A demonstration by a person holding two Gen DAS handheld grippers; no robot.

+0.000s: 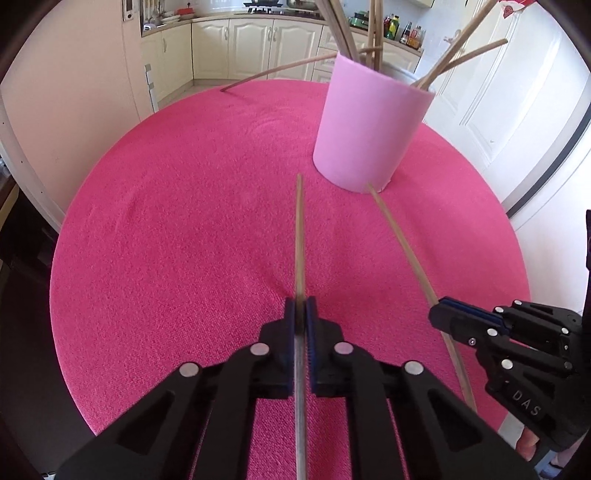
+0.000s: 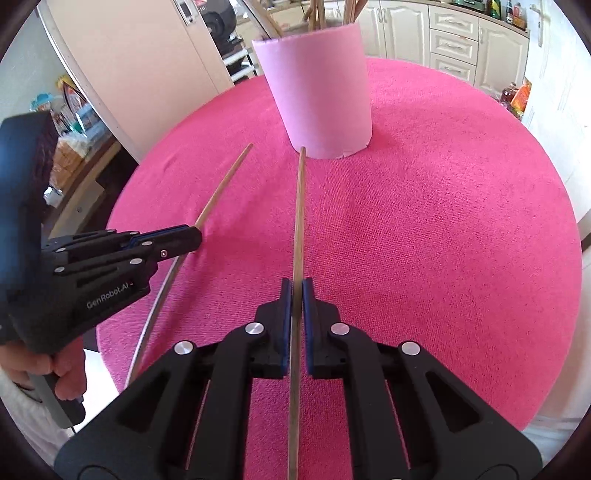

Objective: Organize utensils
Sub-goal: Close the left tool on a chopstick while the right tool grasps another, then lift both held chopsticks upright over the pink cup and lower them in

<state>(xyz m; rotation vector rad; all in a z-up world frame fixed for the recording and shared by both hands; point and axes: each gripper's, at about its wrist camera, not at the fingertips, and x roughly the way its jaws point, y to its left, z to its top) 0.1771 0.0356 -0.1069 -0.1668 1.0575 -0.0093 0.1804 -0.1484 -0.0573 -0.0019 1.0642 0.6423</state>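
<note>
Left gripper: black two-finger left gripper (image 1: 300, 314) at the bottom centre of its own view was clenched on a thin wooden chopstick with a grey metal rear part (image 1: 300, 236); the pads pressed on both sides.
Right gripper: black two-finger right gripper (image 2: 297, 295) was clenched on a second thin wooden chopstick (image 2: 300, 206), whose tip touched or nearly touched the foot of the holder.
Task's things: both held chopsticks pointed toward the tall pink cylindrical holder (image 1: 369, 122) in the upper part of the frames; more wooden sticks (image 1: 461, 51) stood in it, and one stick (image 1: 273, 70) leaned out to the upper left.
Handling: I judged the chopsticks light, stiff and smooth, so they could turn or slip between the pads; a hold near the middle seemed steadier than one at the end.
Surface: round table under a fuzzy bright pink cloth (image 1: 177, 229), soft, so sticks should not roll far.
Room: a kitchen with cream cabinets (image 1: 251, 40) and bottles (image 1: 410, 33) at the top.
</note>
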